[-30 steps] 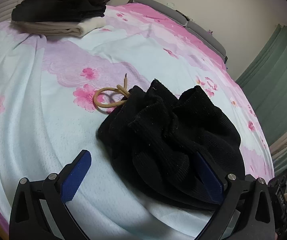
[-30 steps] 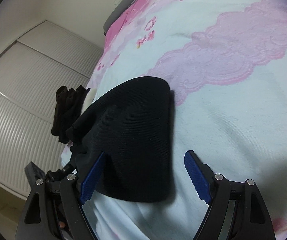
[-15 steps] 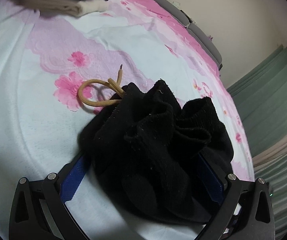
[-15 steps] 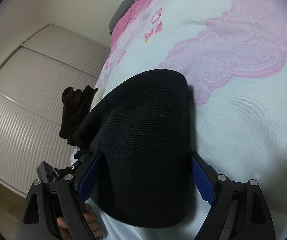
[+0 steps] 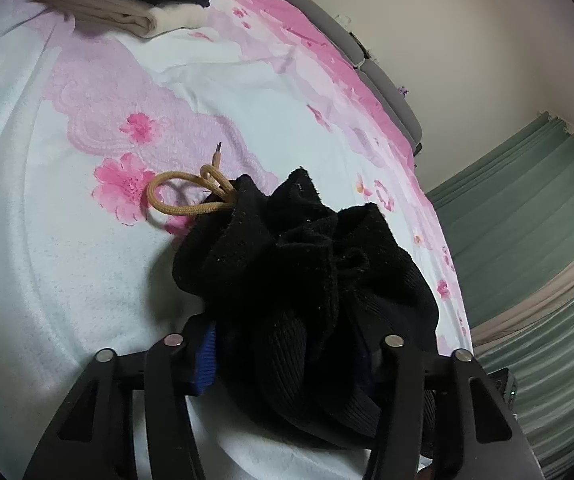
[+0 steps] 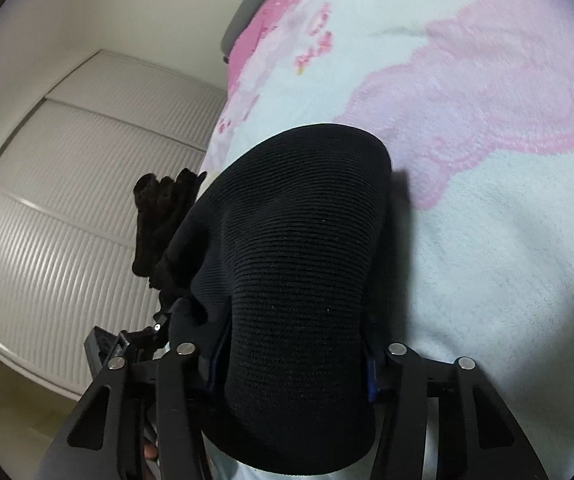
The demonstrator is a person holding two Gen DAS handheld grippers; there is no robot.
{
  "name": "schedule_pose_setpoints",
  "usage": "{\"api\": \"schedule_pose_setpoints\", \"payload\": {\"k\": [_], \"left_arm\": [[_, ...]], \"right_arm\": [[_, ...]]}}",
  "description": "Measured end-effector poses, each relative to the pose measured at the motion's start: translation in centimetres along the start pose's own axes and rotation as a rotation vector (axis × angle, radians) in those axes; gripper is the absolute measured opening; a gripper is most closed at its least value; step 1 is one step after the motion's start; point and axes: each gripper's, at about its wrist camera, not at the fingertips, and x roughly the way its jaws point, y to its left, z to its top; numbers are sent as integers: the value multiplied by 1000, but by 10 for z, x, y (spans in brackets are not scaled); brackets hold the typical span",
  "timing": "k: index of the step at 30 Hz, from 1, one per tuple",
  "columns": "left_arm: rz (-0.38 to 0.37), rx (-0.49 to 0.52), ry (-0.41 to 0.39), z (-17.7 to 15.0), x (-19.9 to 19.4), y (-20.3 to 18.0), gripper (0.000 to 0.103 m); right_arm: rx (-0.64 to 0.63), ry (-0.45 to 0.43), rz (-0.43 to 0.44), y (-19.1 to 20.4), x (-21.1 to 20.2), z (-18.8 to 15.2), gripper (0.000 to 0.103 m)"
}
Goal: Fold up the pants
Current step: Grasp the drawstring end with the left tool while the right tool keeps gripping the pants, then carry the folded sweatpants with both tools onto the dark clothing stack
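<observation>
On bedspread (image 5: 59, 216), near its front edge: black pants (image 5: 307, 280), already bundled into a thick wad, both grippers on it.

Left gripper (image 5: 287, 364): closed on the bunched waistband end; blue pad visible on one side only, other pad buried in fabric. Judged reason: pinching gathered layers so the wad does not spring open. Pants sit directly betw. the fingers and extend fwd from them; wad rises above finger level. Tan drawstring (image 5: 183, 196) loops out of the waistband on the far side from the gripper, lying loose on the bedspread's pink flower print.

Right gripper (image 6: 293, 364): clamped on the smooth ribbed end of the pants (image 6: 303, 248), fabric filling the whole gap, pad edges just showing at each side. Judged reason: opposite-end hold, so the two tools can lift or turn the bundle as one piece. Fabric bulges fwd past the fingers, touching the bedspread (image 6: 507, 240) beyond.

Stack of folded clothes (image 5: 135, 4) at the bedspread's far corner, well apart from the pants; likely destination, w/ similar items already piled. Closet doors (image 6: 67, 200) beyond the bedspread's edge.

Risk: drawstring dangling free, may snag.
</observation>
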Motion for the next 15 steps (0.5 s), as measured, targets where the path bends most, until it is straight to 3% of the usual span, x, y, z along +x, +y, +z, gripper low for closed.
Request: {"api": "schedule_pose_setpoints", "payload": {"k": [15], "left_arm": [[-44, 48, -73, 9, -54, -24, 45]], "right_arm": [[-113, -53, 68, 47, -28, -4, 45]]}}
